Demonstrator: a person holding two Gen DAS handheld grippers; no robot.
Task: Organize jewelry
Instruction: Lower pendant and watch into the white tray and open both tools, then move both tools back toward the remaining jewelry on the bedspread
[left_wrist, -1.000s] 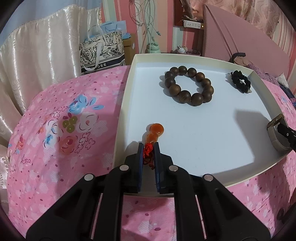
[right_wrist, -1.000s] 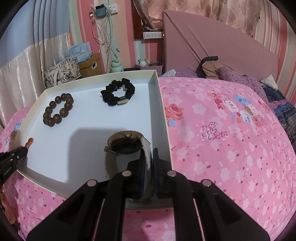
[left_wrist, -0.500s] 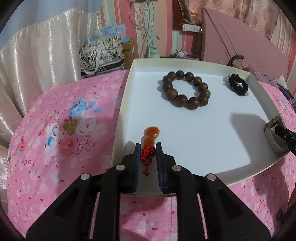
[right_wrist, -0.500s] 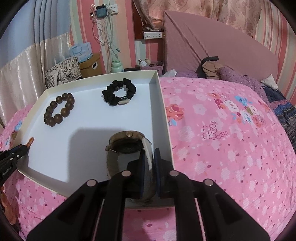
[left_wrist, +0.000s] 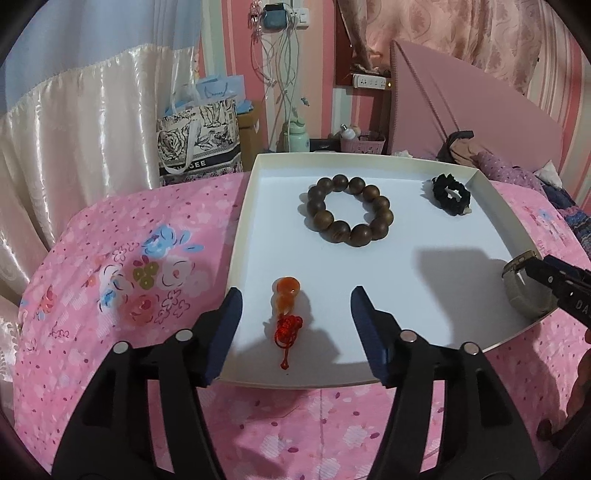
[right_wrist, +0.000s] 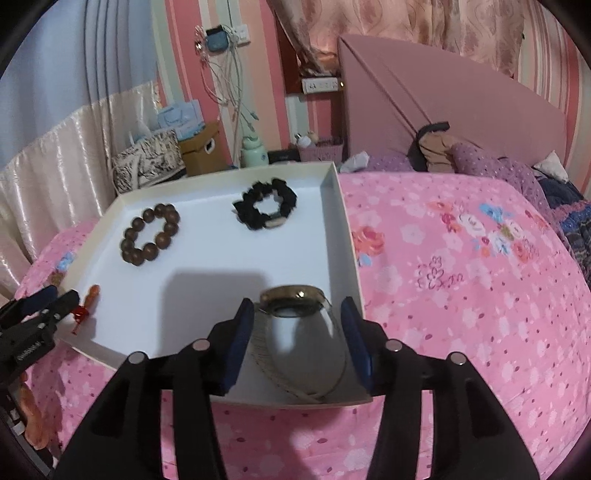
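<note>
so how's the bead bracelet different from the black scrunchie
The bead bracelet is a ring of large, smooth brown wooden beads; the scrunchie is ruffled black fabric. The bracelet is the bigger loop. It lies nearer the tray's middle, the scrunchie near a far corner. Both lie flat in the white tray, untouched.

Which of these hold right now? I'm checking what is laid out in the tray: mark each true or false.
1. Four items lie in the white tray. True.
2. The left tool clamps the orange pendant. False: its jaws have just opened and the pendant lies free between them.
3. The wooden bead bracelet sits on the bedspread. False: it is in the tray.
4. The watch is in the tray's near right corner, between the right tool's open jaws. True.
5. The black scrunchie touches the bracelet. False: they lie apart.
</note>
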